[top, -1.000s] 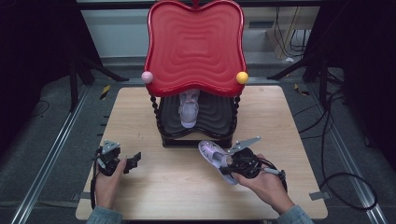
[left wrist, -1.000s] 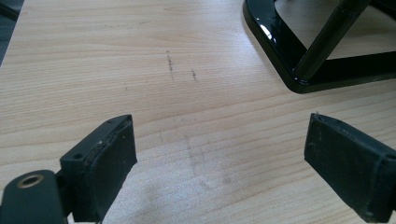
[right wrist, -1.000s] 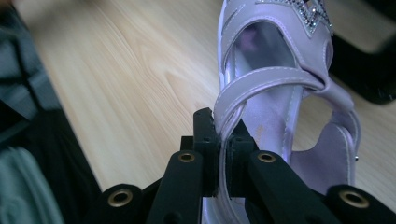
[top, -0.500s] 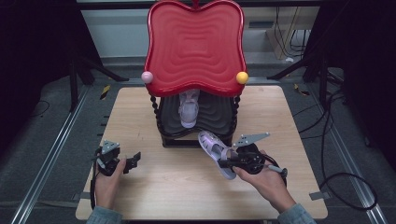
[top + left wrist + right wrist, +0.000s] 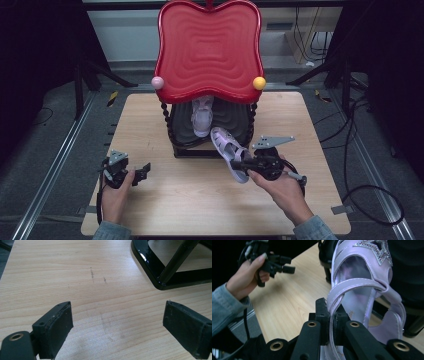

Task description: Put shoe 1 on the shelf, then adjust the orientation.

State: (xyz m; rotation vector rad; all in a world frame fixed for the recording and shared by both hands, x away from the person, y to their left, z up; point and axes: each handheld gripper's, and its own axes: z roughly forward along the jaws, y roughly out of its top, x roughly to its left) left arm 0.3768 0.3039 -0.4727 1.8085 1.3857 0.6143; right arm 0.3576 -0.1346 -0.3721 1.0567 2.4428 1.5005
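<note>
Risen: right claw pinching satiny lilac sandal (slim strap).

A pale lilac strappy sandal with a glittery silver star; a glossy red rippled shelf top; a light woodgrain worktop.

A pale wooden table sits on a dark floor. A black stand with a red top rests on the table's far half. One lilac shoe lies on the stand's lower shelf.
</note>
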